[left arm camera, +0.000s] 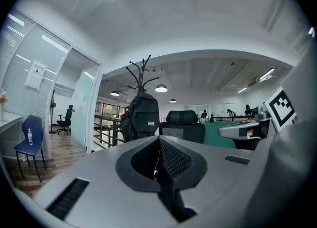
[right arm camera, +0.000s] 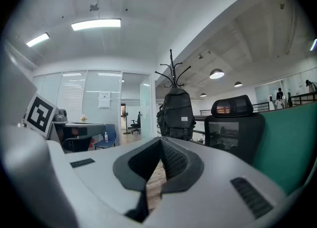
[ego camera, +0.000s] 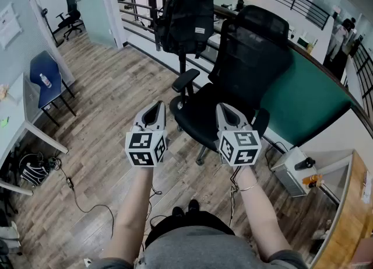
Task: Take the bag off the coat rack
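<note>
Black backpack (ego camera: 187,17) – zipped, full – hangs upright.

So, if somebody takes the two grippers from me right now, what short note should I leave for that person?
Left gripper: jaws shut, empty, held level.
Right gripper: jaws shut, empty, held level.
Bag: black, hangs on the rack, ahead of both grippers, just left of a black chair.
Done: nothing; neither gripper touches the bag.
Left: step closer, open the jaws, grip the bag, probably near its top, and lift it off the rack.
</note>
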A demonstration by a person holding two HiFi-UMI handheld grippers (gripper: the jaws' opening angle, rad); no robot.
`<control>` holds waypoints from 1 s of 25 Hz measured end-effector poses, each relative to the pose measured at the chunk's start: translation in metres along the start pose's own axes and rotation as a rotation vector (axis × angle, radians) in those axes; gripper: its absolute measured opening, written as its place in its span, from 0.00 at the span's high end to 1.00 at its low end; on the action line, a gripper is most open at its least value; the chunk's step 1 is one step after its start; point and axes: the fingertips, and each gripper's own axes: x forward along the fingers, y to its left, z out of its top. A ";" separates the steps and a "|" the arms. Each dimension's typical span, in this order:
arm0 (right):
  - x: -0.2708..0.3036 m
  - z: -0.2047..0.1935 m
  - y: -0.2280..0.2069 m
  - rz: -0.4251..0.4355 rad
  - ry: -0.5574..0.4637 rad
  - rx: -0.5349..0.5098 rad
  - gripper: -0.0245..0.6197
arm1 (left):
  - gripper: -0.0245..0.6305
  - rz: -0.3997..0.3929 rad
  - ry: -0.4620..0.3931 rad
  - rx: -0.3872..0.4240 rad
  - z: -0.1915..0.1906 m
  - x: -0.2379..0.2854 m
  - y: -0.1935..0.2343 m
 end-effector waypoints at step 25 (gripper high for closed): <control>0.020 0.006 -0.029 0.102 -0.040 0.105 0.79 | 0.68 0.003 0.005 0.009 0.002 0.032 -0.014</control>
